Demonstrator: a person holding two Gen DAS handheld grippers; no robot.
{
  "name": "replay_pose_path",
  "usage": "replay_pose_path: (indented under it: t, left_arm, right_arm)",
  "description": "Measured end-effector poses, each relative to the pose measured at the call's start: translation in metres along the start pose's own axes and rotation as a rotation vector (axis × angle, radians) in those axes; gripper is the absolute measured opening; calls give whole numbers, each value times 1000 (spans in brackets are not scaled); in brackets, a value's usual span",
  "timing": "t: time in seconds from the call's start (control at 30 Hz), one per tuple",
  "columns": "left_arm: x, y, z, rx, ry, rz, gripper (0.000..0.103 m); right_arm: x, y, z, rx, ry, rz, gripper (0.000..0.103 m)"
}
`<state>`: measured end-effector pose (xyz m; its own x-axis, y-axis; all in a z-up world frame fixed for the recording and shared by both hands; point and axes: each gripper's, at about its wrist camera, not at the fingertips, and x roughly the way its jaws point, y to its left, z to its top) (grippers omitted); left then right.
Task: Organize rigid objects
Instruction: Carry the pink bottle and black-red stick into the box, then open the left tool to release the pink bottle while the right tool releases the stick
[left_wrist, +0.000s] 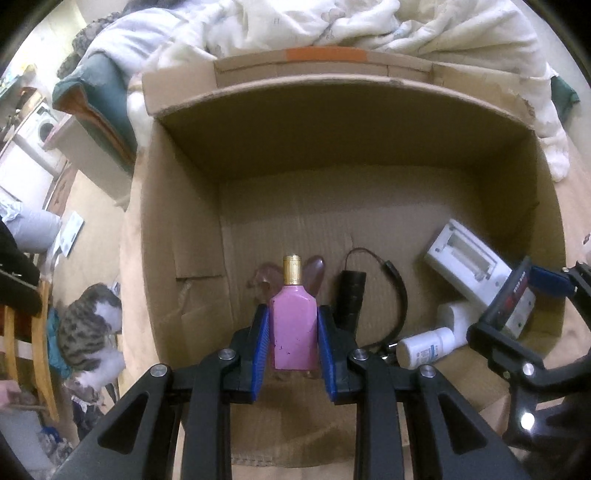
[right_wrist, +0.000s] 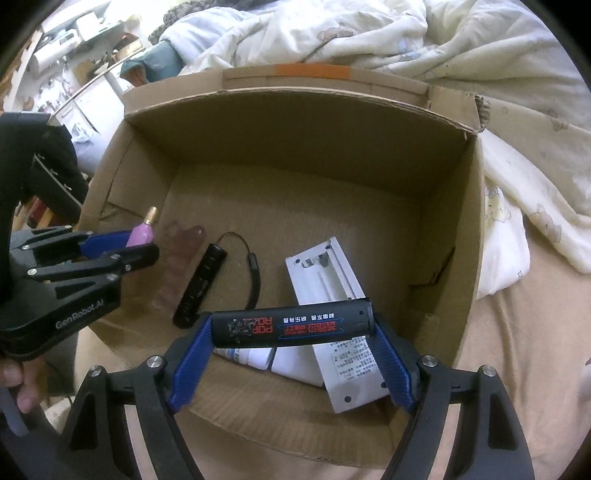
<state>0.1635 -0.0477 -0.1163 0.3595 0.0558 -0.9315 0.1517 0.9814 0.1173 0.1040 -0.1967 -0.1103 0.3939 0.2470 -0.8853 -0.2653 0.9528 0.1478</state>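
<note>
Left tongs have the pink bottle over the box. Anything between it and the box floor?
Partly. A translucent pinkish object lies on the cardboard box floor right beneath the pink bottle held in the left tongs. The black flashlight lies just right; bare floor lies left.

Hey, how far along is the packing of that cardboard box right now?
Already in the cardboard box: a black flashlight, a white charger, a white bottle and a clear pinkish item. In hand: the left gripper holds a pink perfume bottle over the box, and the right gripper holds a black printed bar. Left: setting both down. No other loose items show.
</note>
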Motion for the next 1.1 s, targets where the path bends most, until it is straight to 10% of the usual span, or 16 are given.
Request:
replay_pose_path:
  t: [0.7, 0.87, 1.1]
  left_arm:
    - [-8, -18, -6, 65, -24, 2, 24]
    - [-18, -24, -6, 78, -55, -4, 74]
    - [-30, -27, -8, 89, -77, -13, 74]
  right_arm:
    - [-39, -8, 14, 36, -148, 16, 103]
    - [-47, -12, 16, 47, -169, 15, 103]
    - [-53, -17, 14, 61, -180, -8, 103]
